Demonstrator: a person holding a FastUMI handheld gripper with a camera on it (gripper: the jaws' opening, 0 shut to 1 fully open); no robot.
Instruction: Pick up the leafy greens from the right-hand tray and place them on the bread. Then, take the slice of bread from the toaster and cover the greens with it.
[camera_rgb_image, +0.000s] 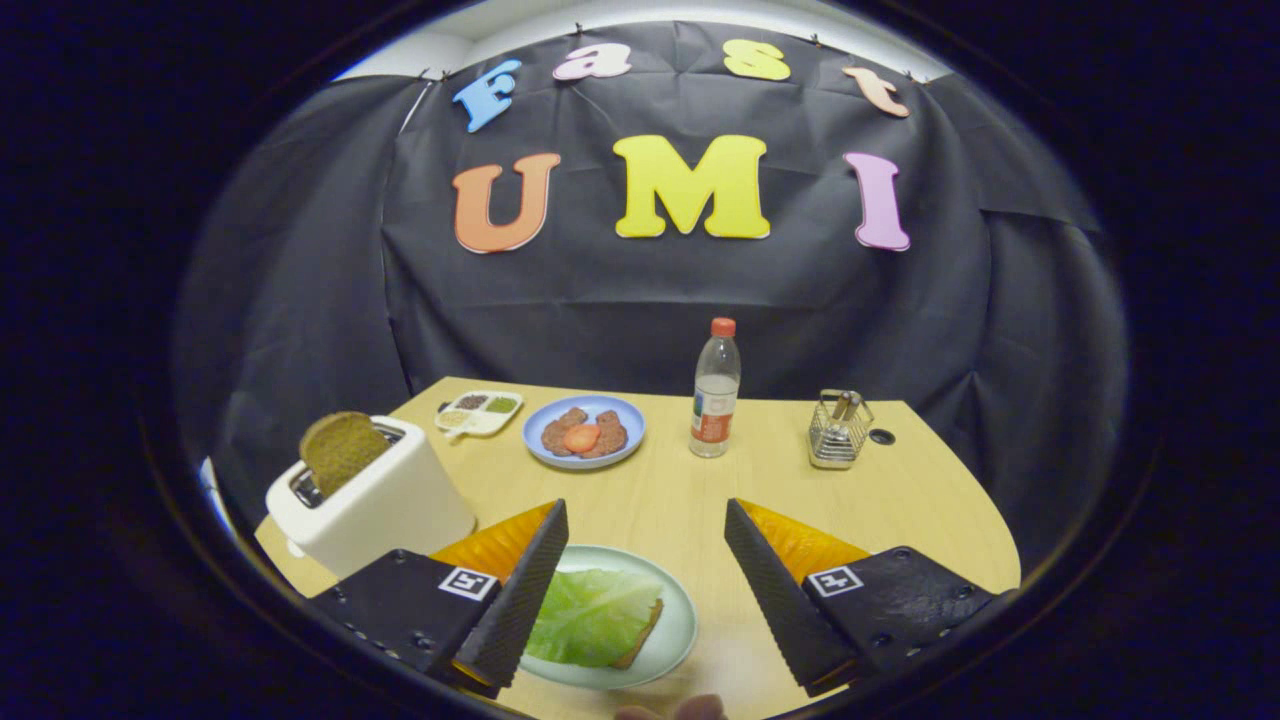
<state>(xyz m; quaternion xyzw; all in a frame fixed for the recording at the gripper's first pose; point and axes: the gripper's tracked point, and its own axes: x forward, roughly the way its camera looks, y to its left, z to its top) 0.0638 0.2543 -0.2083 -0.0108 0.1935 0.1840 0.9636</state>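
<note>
The gripper (645, 530) hangs with jaws spread wide, holding nothing. Between the fingers, a pale green plate (672, 640) carries leafy greens (592, 615) lying on bread (646, 635). At ten o'clock, a white toaster (385, 505) holds a brown bread slice (340, 450) upright. At twelve o'clock stands a water bottle (716, 390).
</note>
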